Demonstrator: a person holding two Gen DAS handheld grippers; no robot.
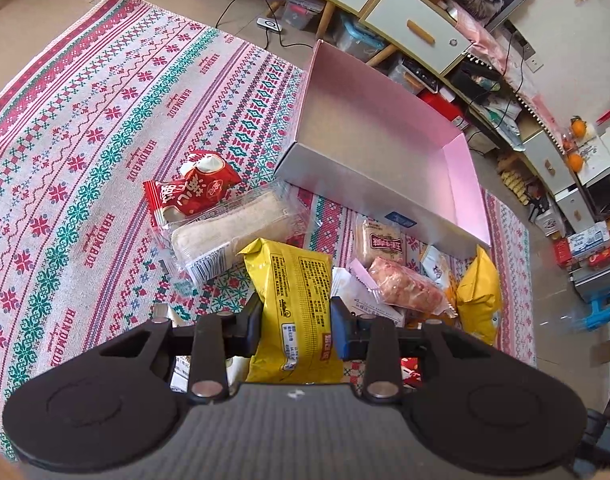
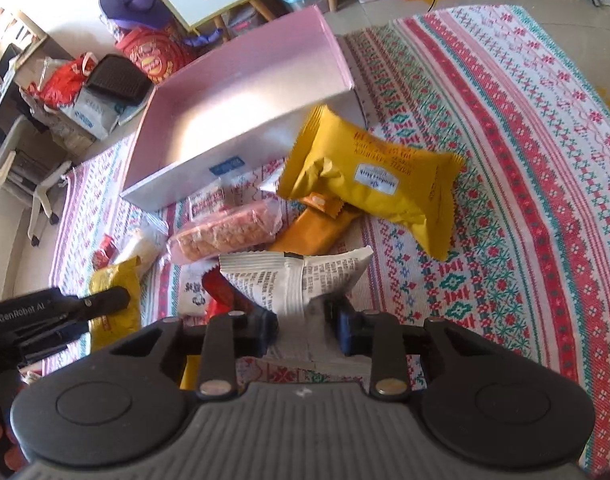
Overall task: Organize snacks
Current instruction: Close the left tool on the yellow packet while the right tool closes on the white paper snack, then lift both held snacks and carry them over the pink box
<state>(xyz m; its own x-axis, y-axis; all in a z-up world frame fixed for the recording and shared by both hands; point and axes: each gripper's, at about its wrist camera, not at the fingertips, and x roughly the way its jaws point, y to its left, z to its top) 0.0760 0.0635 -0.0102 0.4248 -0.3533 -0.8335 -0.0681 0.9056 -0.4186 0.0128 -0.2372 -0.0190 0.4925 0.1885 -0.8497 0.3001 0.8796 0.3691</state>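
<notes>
Patterned rug (image 1: 105,128) covers the floor. On it sits an open pink box (image 1: 385,136), snacks heaped just beside it. Left gripper (image 1: 295,320) clamps a yellow packet (image 1: 297,300); right gripper (image 2: 301,320) pinches a white packet (image 2: 297,280).

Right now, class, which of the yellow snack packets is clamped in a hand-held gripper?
The yellow packet with black print, upright between the left hand-held gripper fingers. The other yellow packet lies loose beside the pink box.
</notes>
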